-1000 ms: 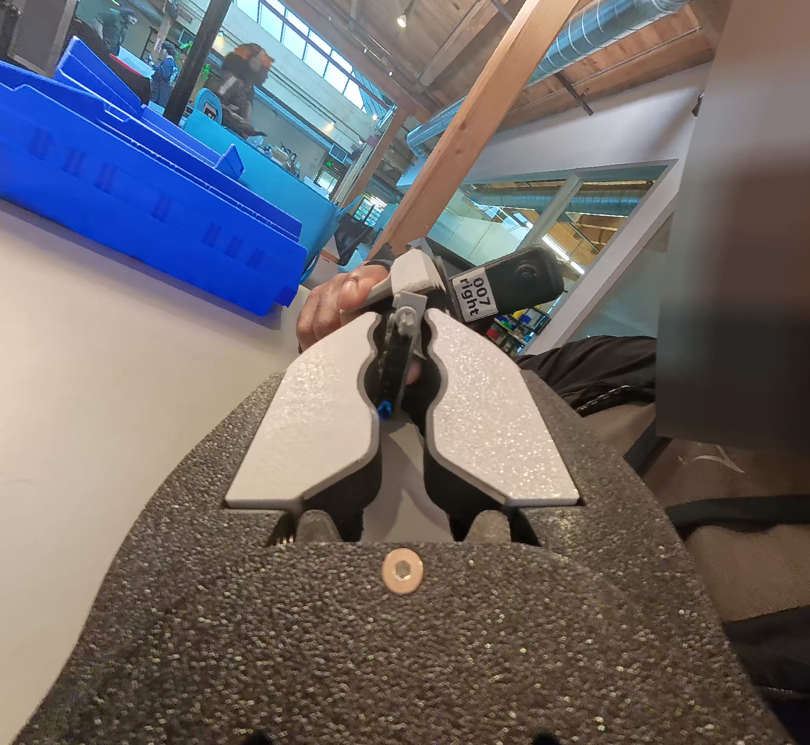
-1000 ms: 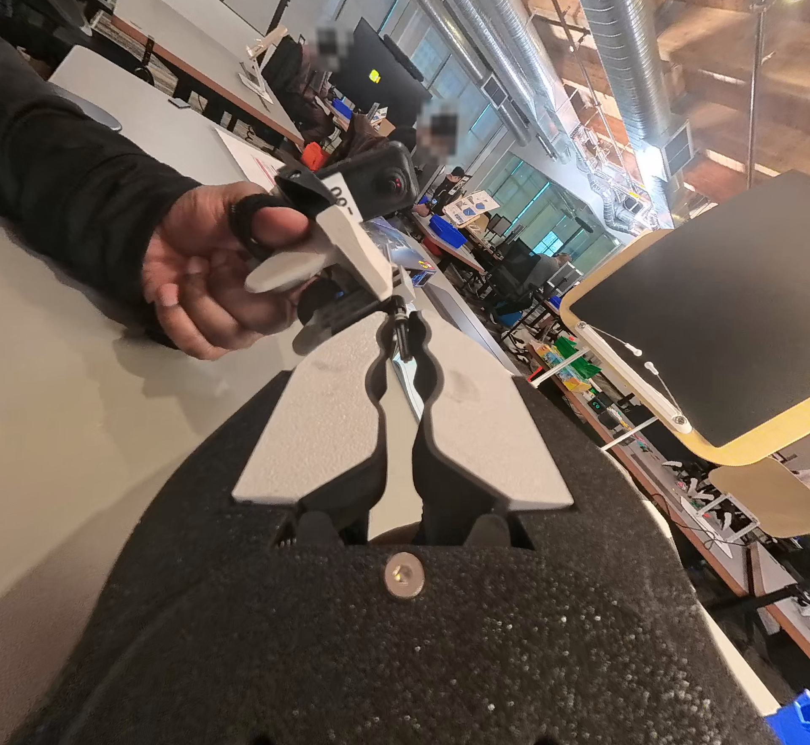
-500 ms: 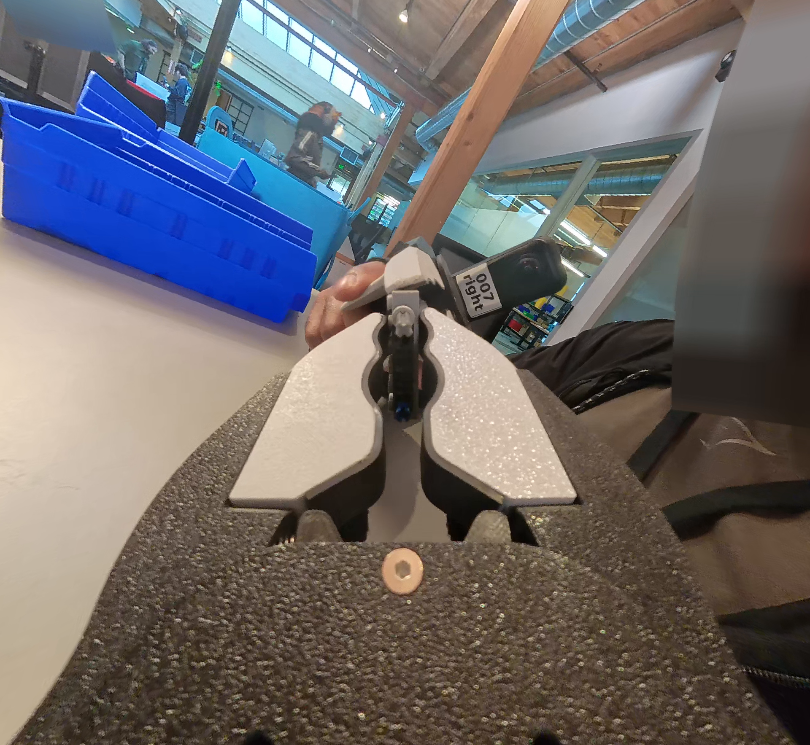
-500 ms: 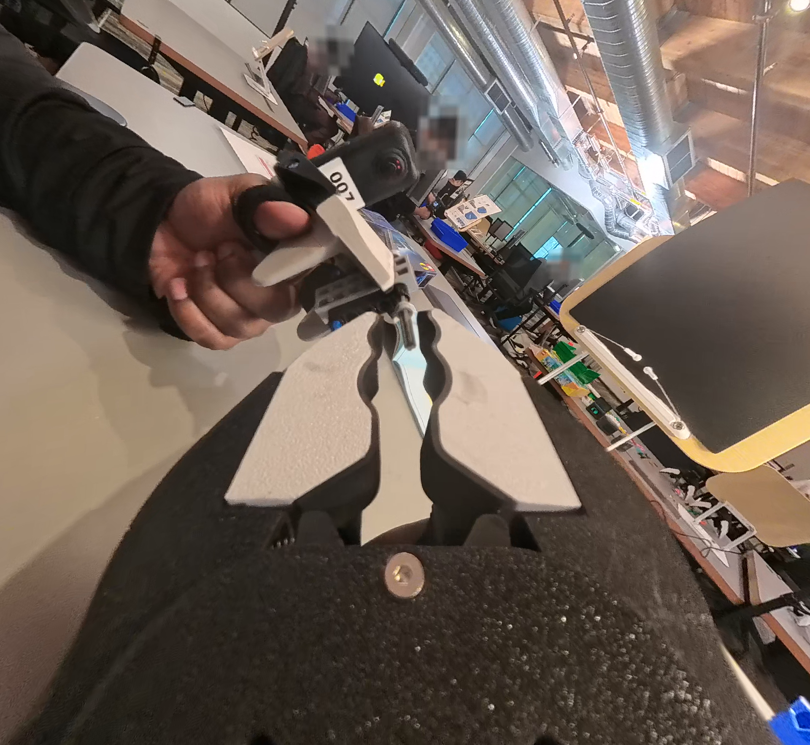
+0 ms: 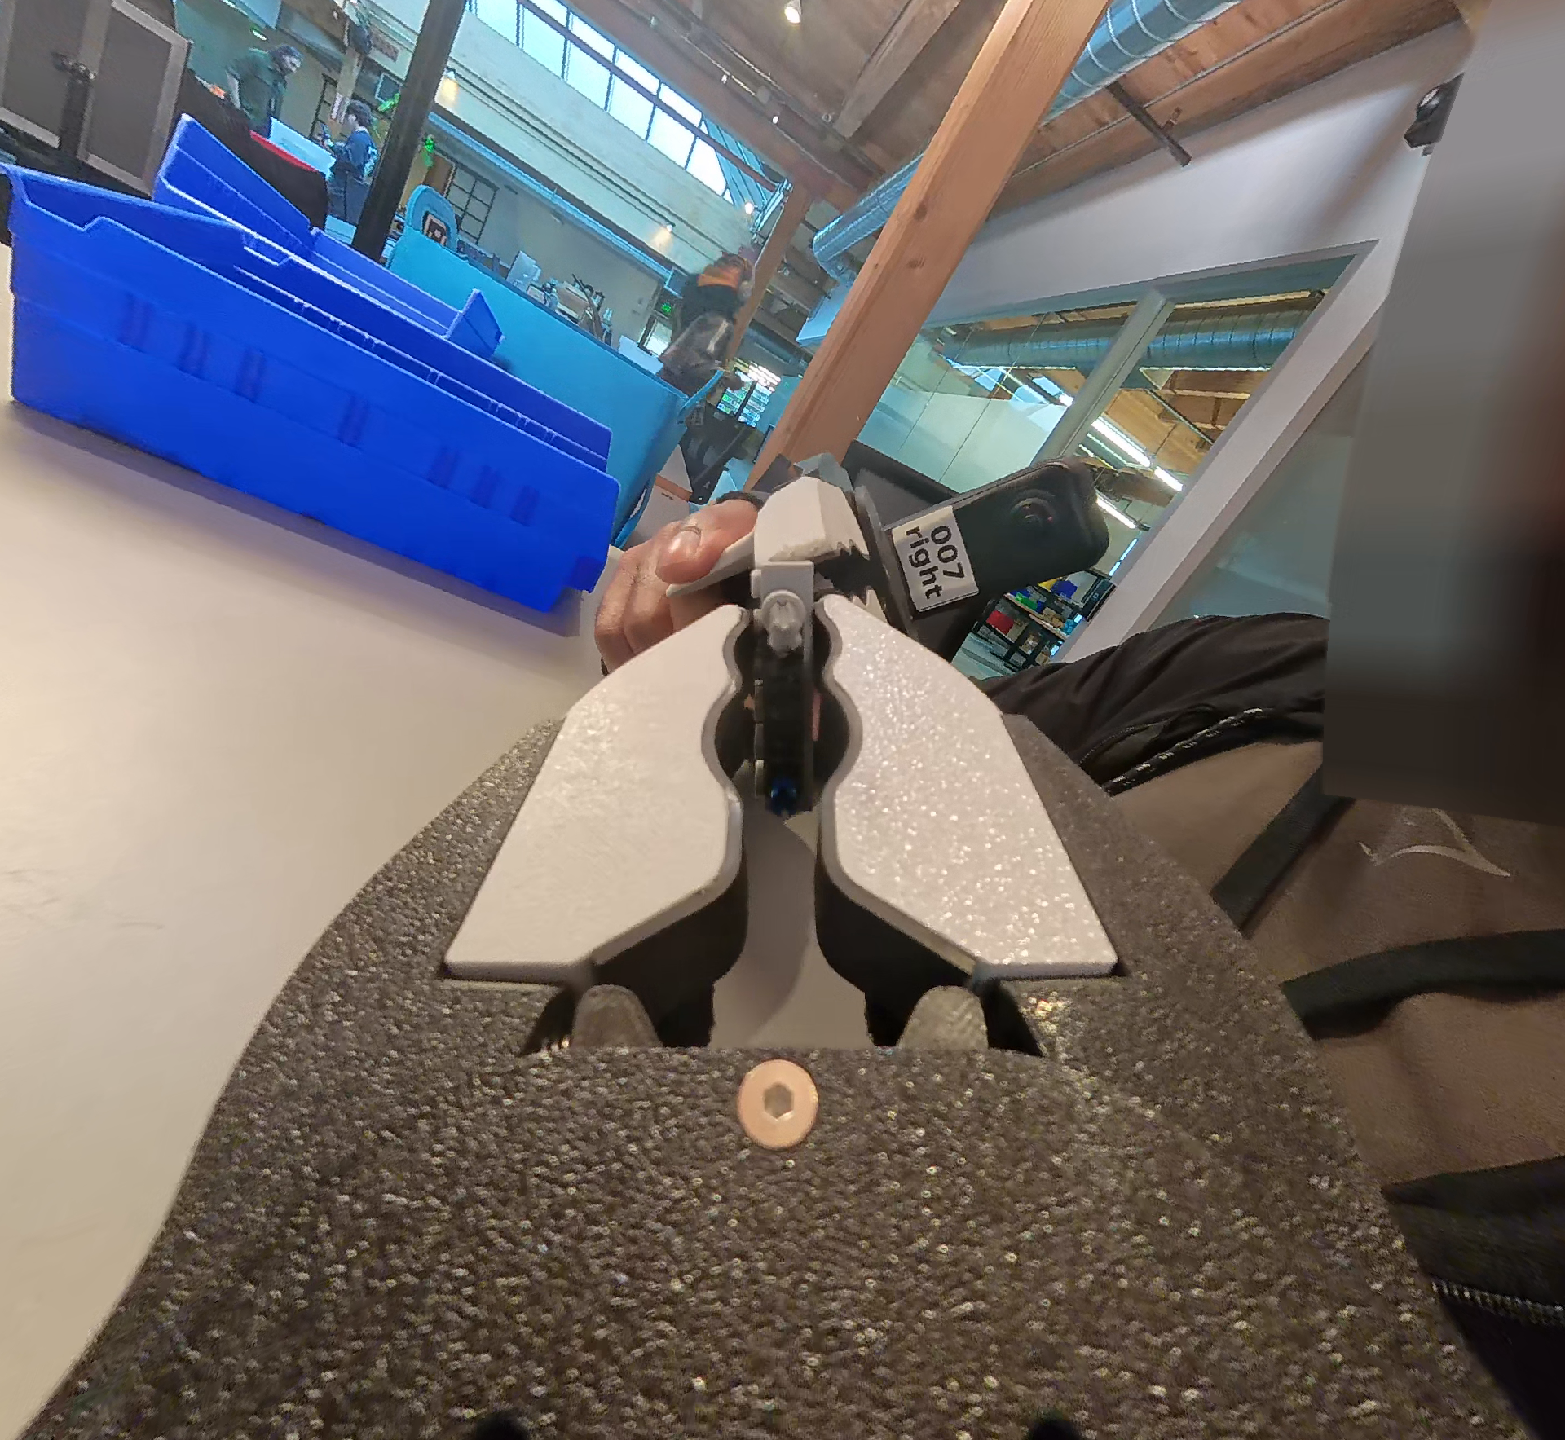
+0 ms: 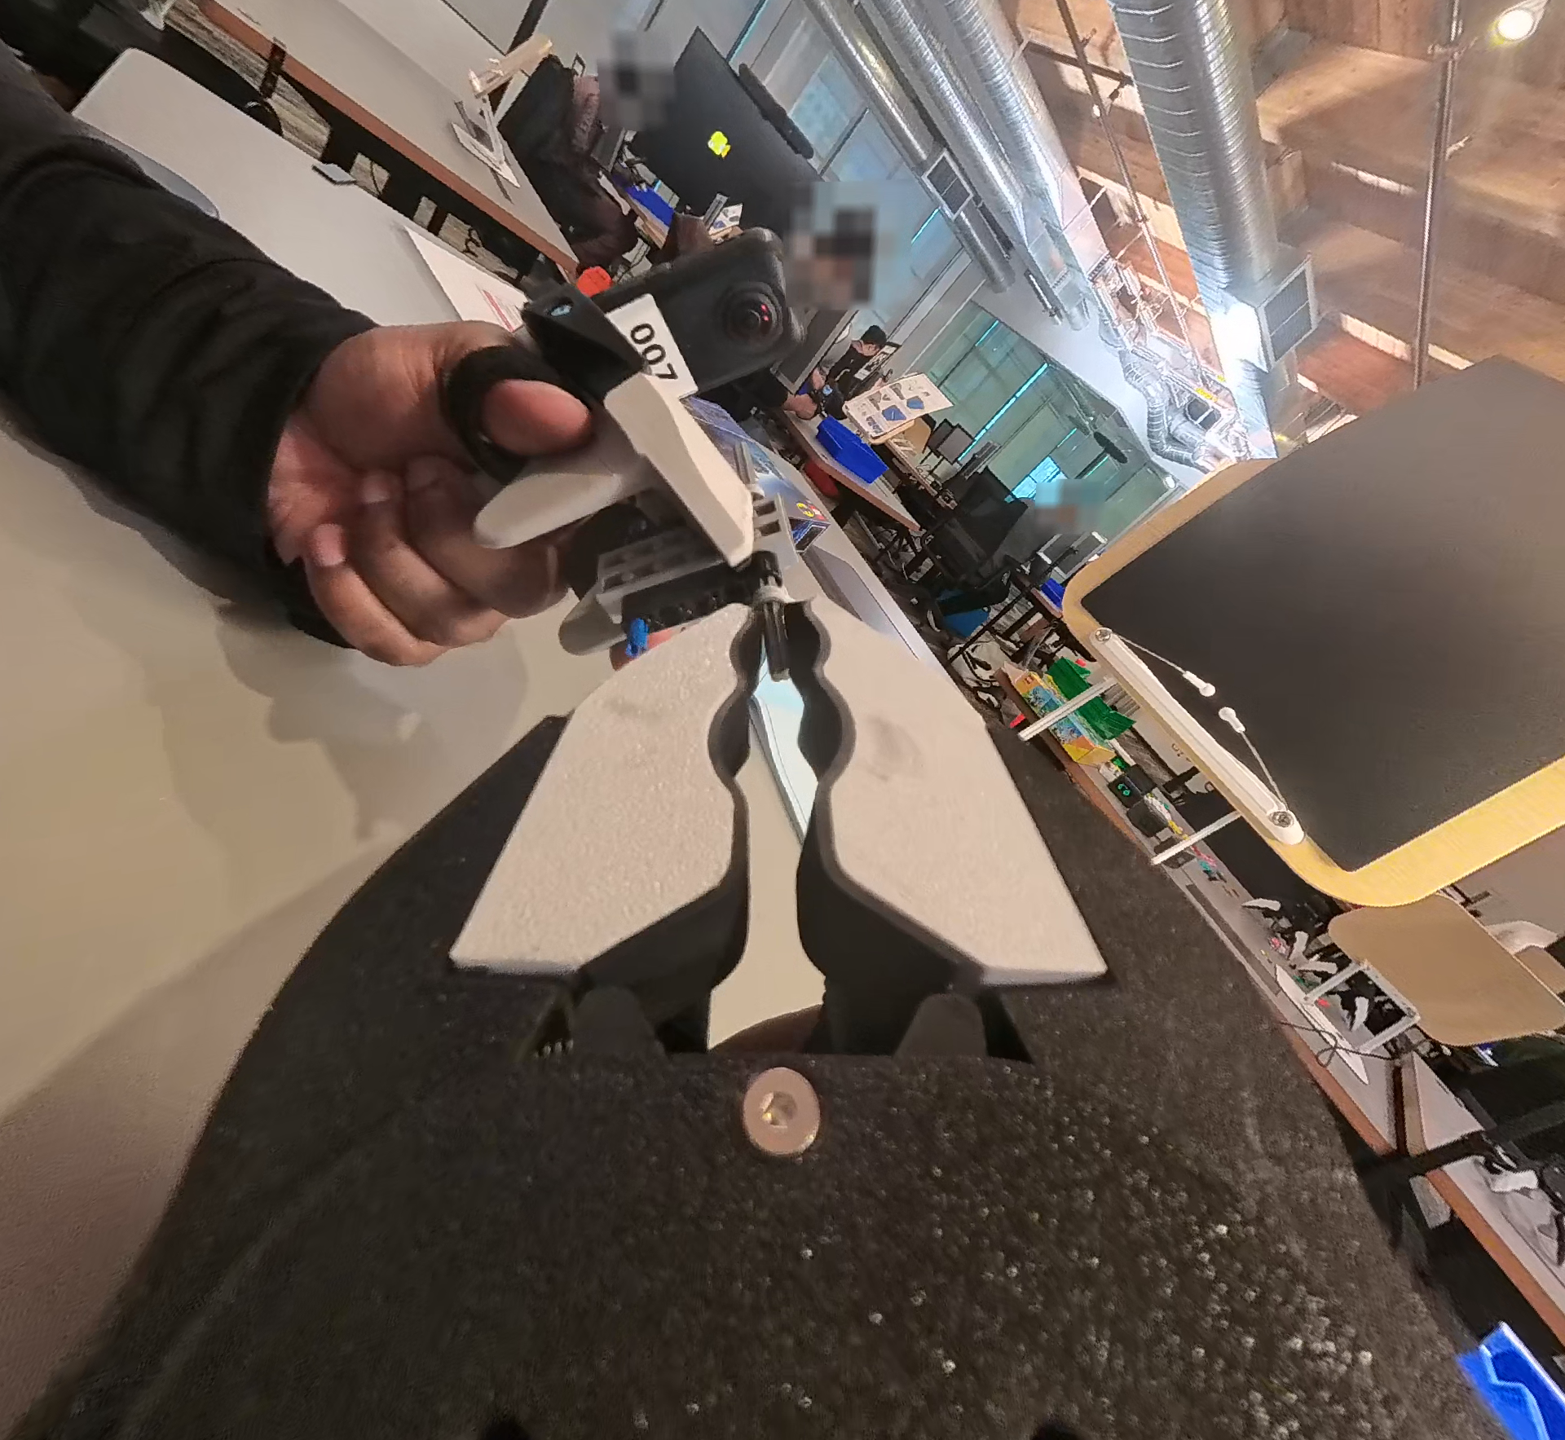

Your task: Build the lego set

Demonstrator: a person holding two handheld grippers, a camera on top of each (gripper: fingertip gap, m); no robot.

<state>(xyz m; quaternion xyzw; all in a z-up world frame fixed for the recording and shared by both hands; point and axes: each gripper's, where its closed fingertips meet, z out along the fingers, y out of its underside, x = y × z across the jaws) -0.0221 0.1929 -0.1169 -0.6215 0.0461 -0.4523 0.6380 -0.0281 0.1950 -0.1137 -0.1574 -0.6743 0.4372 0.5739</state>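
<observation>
Blue bins (image 5: 322, 392) lower; one assembly (image 5: 783, 713).

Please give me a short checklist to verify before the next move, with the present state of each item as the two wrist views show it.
1. Left gripper shut on the black and grey brick assembly: ok.
2. Right gripper shut on the black axle: ok.
3. Axle joined to the assembly: ok, it enters at the grey collar.
4. Axle fully seated: cannot tell.
5. Blue bins apart from both grippers: ok.
6. Both held above the table: ok.
</observation>
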